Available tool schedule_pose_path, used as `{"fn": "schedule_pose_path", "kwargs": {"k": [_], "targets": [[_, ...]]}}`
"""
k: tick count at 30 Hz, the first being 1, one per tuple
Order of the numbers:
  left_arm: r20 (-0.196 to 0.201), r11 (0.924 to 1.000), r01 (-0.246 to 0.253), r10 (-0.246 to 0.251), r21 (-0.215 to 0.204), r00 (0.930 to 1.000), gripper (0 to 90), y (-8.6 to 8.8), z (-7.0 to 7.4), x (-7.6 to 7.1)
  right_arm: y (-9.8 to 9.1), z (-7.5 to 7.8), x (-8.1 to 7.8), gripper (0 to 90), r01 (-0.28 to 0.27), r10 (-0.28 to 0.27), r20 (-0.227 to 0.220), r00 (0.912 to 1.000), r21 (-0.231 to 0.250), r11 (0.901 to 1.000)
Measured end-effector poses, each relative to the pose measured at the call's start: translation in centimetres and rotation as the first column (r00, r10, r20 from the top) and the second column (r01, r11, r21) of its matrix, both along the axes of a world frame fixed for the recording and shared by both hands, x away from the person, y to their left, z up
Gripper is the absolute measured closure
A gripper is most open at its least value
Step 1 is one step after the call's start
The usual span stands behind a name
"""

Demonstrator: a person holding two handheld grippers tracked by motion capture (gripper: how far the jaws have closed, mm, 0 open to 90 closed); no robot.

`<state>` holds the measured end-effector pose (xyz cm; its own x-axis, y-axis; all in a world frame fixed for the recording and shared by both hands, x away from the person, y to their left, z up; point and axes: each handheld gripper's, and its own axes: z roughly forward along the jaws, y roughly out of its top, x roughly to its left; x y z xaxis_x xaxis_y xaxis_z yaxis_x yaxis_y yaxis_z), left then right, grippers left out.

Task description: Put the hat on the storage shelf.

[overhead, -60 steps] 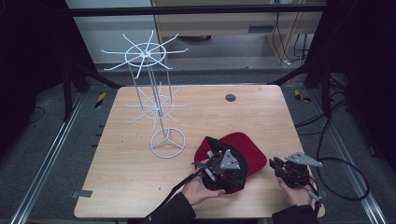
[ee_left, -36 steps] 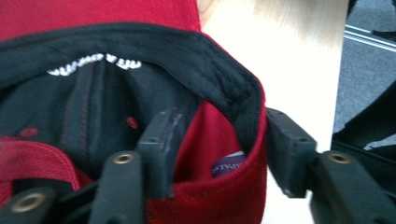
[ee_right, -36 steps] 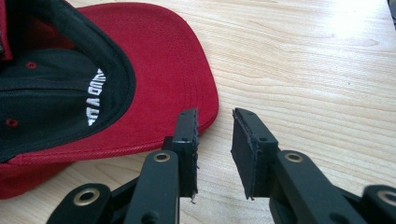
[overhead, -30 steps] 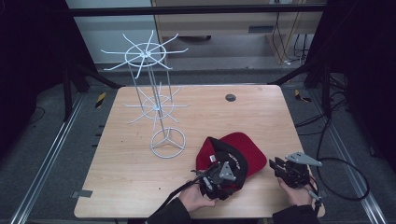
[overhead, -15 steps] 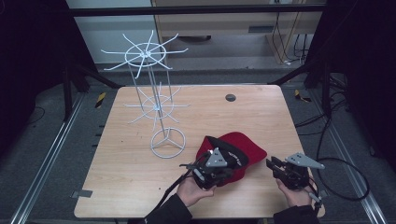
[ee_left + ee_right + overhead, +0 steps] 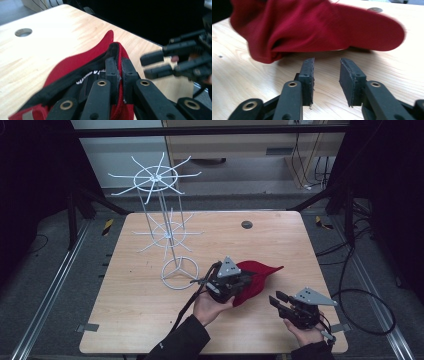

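High view gives me the wooden table point(image 6: 140, 305) first, with the white wire display stand point(image 6: 167, 232) on its left half. Right of the stand's ring base I have the red baseball cap point(image 6: 257, 277), partly lifted off the tabletop near the front edge. My left gripper point(image 6: 235, 285) is clamped tight on the cap's black-lined rim point(image 6: 110, 53). My right gripper point(image 6: 280, 302) sits just beside the cap, jaws parted and just opening further, nothing between them.
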<state>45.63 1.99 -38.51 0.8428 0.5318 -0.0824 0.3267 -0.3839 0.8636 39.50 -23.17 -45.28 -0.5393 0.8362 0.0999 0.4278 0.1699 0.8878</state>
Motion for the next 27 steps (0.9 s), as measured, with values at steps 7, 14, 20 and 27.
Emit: {"fn": "schedule_pose_path", "kwargs": {"k": [7, 14, 20, 27], "targets": [[0.028, 0.9994, -0.017, 0.018, -0.029, 0.9994, 85.8, -0.7, 1.3, 0.3, 1.4, 0.1, 0.3, 58.8, -0.052, 0.052, 0.016, 0.9985, 0.026, 0.9983], [0.050, 0.9991, -0.036, 0.037, -0.023, 0.9981, 85.8, -1.5, 2.3, 0.4, 2.4, 0.7, 0.2, 56.0, -0.100, 0.097, 0.048, 0.9942, 0.067, 0.9927], [0.050, 0.9965, -0.075, 0.076, -0.038, 0.9958, 85.8, -1.2, 2.7, 1.0, 2.5, 0.9, -0.4, 56.4, -0.121, 0.116, 0.053, 0.9918, 0.094, 0.9882], [0.055, 0.9935, -0.099, 0.102, -0.057, 0.9933, 85.8, -1.3, 2.9, 1.4, 4.0, 0.4, 0.2, 56.0, -0.170, 0.168, 0.028, 0.9854, 0.102, 0.9801]]}}
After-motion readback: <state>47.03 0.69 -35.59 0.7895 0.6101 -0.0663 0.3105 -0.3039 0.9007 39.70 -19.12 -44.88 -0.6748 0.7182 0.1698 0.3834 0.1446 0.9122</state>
